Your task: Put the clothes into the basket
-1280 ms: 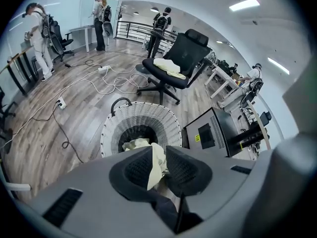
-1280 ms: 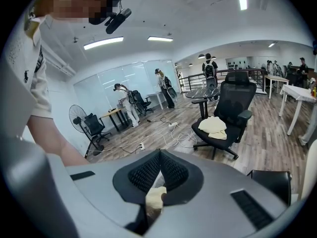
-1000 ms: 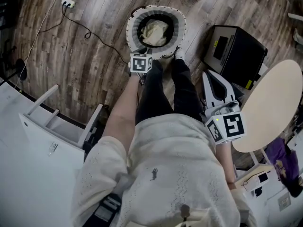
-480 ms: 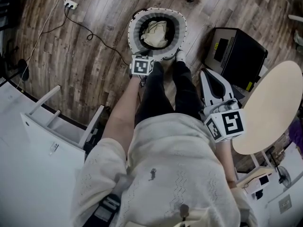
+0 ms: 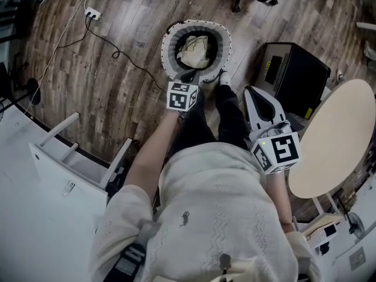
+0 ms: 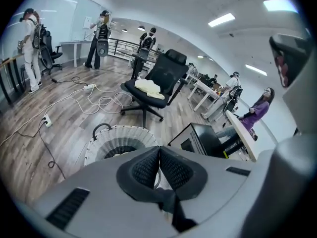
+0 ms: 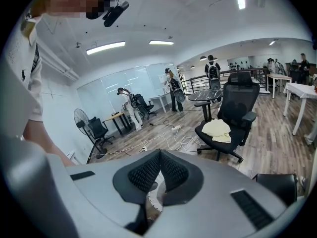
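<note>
A round woven basket (image 5: 170, 43) stands on the wood floor in front of the person's feet, with a cream garment (image 5: 194, 50) lying inside it. My left gripper (image 5: 189, 78) hovers just over the basket's near rim; its jaws are shut with nothing between them. In the left gripper view the gripper (image 6: 159, 150) looks down on the basket (image 6: 106, 140). My right gripper (image 5: 254, 96) hangs beside the person's right leg, shut and empty, and its own view (image 7: 159, 155) faces the room. More cream clothes (image 7: 218, 130) lie on a black office chair (image 7: 237, 108).
A black box-shaped case (image 5: 294, 75) stands on the floor to the right of the basket. A round beige table (image 5: 338, 140) is at the right, white furniture (image 5: 53, 175) at the left. A power strip (image 5: 94, 14) and cables run across the floor. People stand far off.
My left gripper has lifted up from the basket's near rim toward the camera. The right gripper has stayed about where it was.
</note>
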A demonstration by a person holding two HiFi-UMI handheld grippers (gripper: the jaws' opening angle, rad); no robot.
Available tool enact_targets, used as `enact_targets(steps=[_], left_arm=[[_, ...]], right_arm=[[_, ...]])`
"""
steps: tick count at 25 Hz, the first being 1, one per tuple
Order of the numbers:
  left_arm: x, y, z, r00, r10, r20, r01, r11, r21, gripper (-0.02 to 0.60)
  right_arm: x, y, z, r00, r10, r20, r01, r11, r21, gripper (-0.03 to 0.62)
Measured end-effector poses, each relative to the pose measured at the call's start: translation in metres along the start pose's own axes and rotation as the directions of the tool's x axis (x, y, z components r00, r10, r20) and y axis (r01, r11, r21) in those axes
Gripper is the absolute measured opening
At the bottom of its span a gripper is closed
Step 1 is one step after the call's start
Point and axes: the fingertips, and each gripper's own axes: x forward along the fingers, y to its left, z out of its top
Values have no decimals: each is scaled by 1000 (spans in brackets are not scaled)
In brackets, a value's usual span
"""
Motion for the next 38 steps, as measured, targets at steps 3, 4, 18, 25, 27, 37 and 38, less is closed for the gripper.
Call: enact_targets(steps=[3,4,18,25,27,37,38], left_arm=[[-14,-24,25,997,-43,70,42,999,9,21],[-19,-32,33,994,-57,93,56,998,16,21],[-94,-88,110,944,-126,304,116,992,51,21],[-138,-112,139,901,-135,412,131,991,38,21],[-149,-118,146,890,-137,434,132,990,42,21],[-202,-144,177,838,-162,521,161,986,48,21],[-208,-146,180,831,-159,533,152,987,57,21]], right_arm=[[-3,-5,5,1000,-4,5,4,1000,4,6],[-4,-6,6,1000,-4,7,4,1000,5,6],[-13,-14,19,1000,12,13,-12,1000,-6,8],[-15,-14,29,999,32,31,-32,999,-7,8],[-15,-13,31,999,39,35,-38,999,-5,8],[-25,-2,47,995,68,74,-69,998,5,8],[-26,-1,49,994,71,78,-72,997,5,8]])
